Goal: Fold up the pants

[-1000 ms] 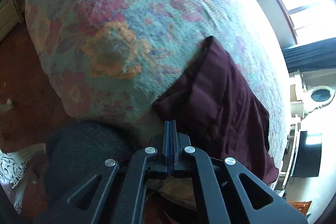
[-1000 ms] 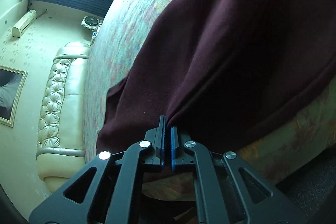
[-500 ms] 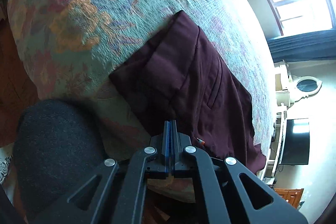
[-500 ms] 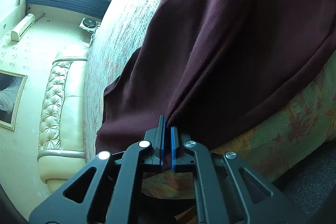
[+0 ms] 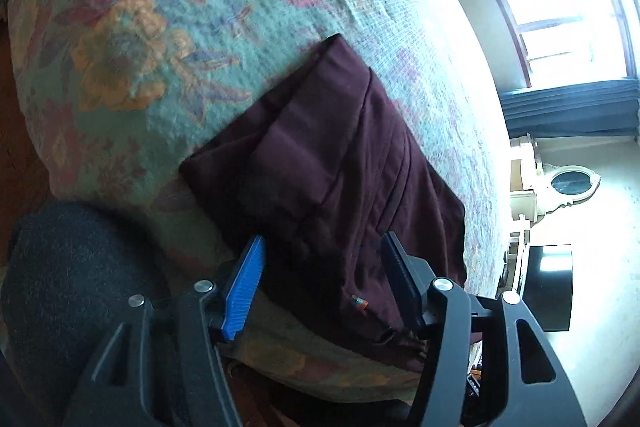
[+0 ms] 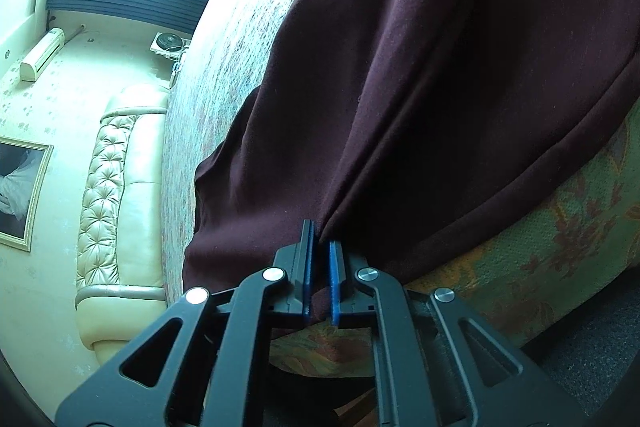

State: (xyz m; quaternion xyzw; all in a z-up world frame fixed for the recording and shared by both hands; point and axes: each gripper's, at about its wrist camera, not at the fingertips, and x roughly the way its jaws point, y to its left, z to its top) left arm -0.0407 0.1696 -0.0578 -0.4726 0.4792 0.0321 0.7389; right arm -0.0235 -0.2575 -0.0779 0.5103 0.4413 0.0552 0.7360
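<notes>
Dark maroon pants [image 5: 340, 163] lie on the bed's floral cover near its edge, with a small orange tag on the side seam. My left gripper [image 5: 324, 247] is open, its blue pads spread to either side of the pants' near edge, holding nothing. In the right wrist view the pants [image 6: 440, 87] drape over the bed edge. My right gripper [image 6: 319, 239] is shut on a fold of the pants' hem, the cloth pinched between its blue pads.
The bed cover [image 5: 180, 27] is teal with red and orange flowers. A dark grey cushion [image 5: 72, 287] sits at lower left. A cream tufted headboard [image 6: 116, 187], a bright window [image 5: 560, 15] and a black screen [image 5: 548, 287] stand around the bed.
My left gripper was shut and has opened wide over the pants' near edge. It also moved closer to the pants. My right gripper keeps its hold on the hem.
</notes>
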